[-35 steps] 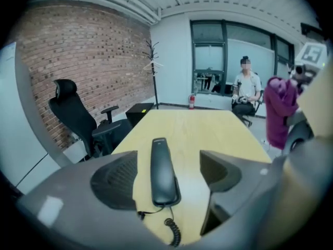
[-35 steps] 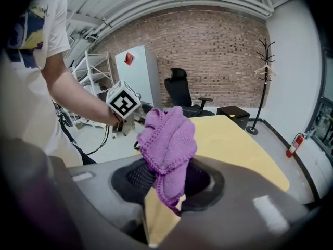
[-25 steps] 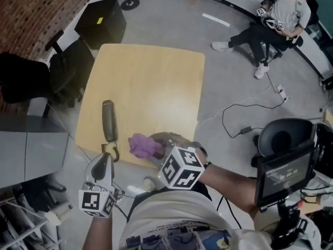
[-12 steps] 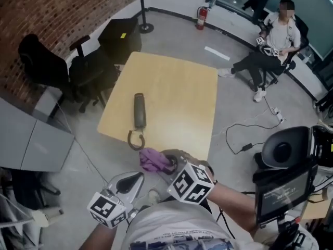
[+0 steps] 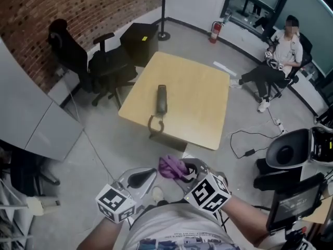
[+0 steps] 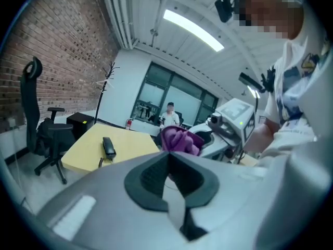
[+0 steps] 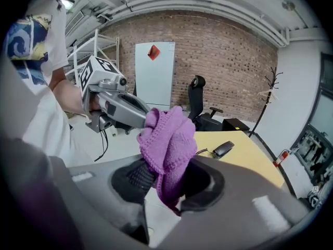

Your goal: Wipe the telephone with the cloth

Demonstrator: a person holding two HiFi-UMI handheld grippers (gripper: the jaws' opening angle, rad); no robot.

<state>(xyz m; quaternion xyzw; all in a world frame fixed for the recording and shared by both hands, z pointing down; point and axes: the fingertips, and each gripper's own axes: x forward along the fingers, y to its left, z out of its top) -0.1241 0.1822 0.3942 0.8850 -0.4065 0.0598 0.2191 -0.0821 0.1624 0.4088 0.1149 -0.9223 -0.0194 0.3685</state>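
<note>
Just one telephone (image 5: 162,99) lies on one table (image 5: 200,95); right claw (image 7: 166,184) grips one cloth (image 7: 169,137), left claw (image 6: 167,163) closed, empty.

Dark telephone handset (image 5: 162,99) flat on the yellow worktop (image 5: 200,95), cord (image 5: 154,125) curling over its near edge, purple knit cloth (image 5: 173,167) bunched in the right tongs (image 7: 165,181), well apart.

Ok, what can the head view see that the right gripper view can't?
Only the head view shows the marked cube on the right gripper and the screen on a stand. Only the right gripper view shows the ceiling pipes and that gripper's jaws shut on the purple cloth. Both show that cloth, the telephone lying on the yellow table, and the left gripper.
</note>
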